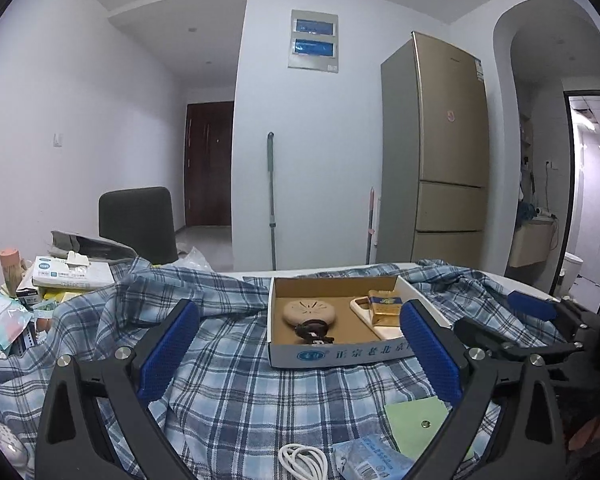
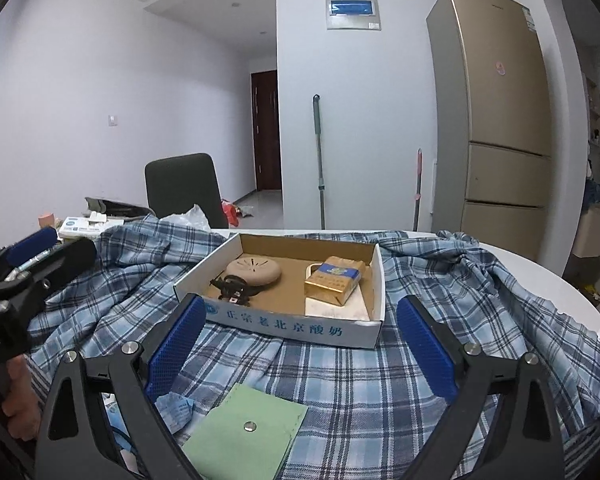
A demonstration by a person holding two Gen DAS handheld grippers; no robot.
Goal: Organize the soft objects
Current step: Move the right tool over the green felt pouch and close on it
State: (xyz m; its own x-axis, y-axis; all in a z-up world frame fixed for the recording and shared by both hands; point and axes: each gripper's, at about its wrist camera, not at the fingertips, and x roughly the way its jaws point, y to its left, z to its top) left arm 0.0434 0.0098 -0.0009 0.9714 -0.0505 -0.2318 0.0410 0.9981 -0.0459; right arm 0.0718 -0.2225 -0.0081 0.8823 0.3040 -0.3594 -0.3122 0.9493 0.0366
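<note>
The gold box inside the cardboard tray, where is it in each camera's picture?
Left wrist view: the gold box sits right of centre, at the right end of the cardboard tray.
Right wrist view: the gold box sits near the middle, in the tray's right half.
Shared landmark: the round tan disc lies left of it in both.

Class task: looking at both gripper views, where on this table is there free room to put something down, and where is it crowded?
Free: plaid shirt between box and green pouch; bare table at the right. Crowded: the left-end clutter and the box floor.
</note>
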